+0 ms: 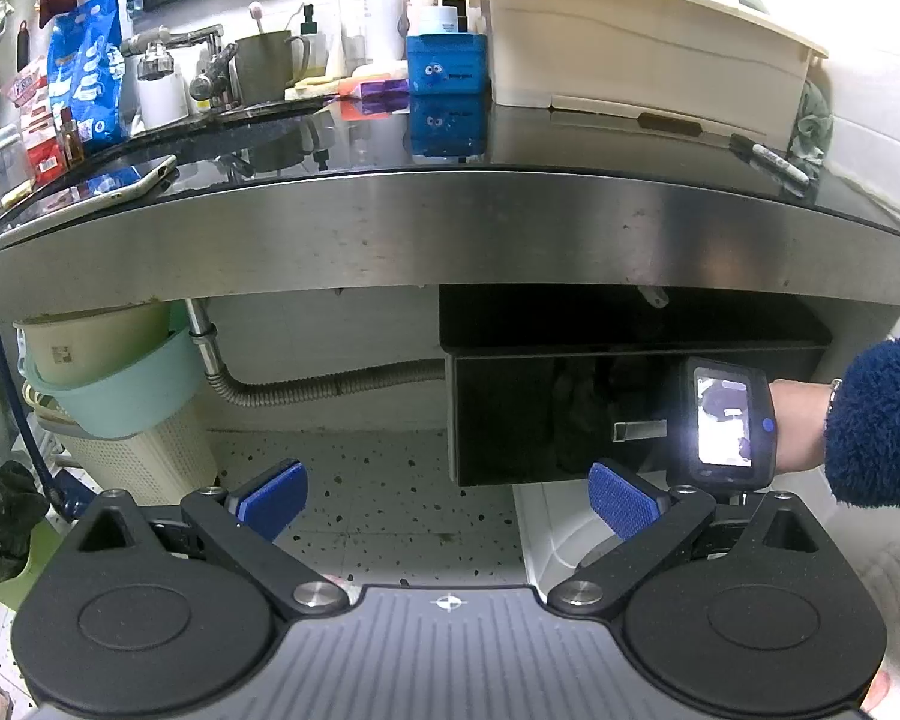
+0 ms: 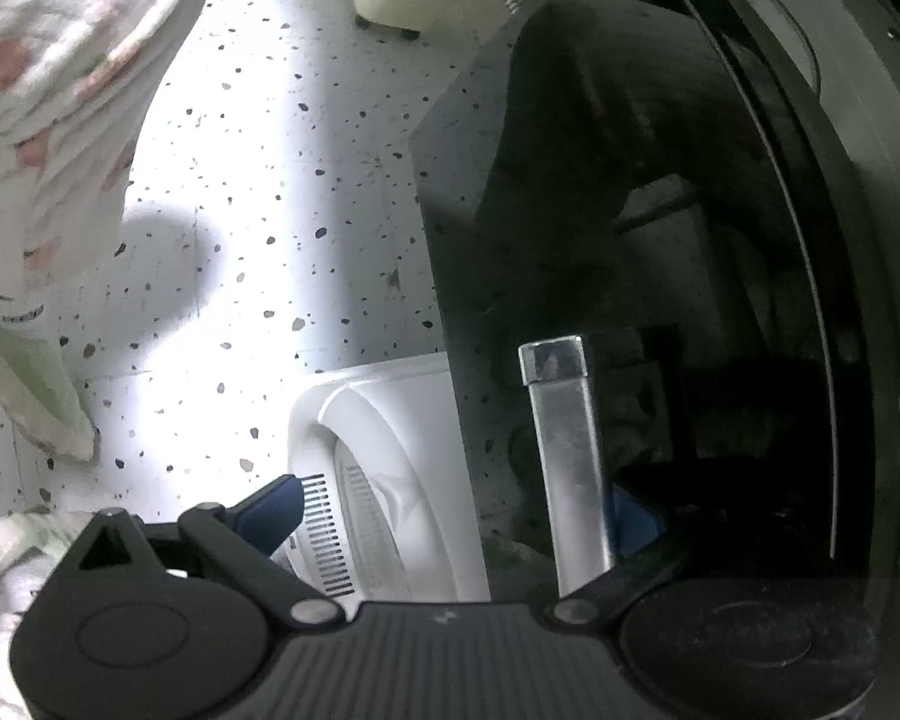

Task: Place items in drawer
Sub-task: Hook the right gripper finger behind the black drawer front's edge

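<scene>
A glossy black drawer hangs under the steel-edged counter, with a metal handle on its front. My left gripper is open and empty, held back from the drawer over the speckled floor. My right gripper is at the drawer front by the handle. In the right wrist view the drawer front fills the right side. The metal handle lies between the open fingers of my right gripper, with the right finger behind it. A black marker lies on the counter at the right.
On the counter stand a blue box, a cream bin, a phone, a mug, a tap and bottles. Below are stacked basins, a drain hose and a white appliance.
</scene>
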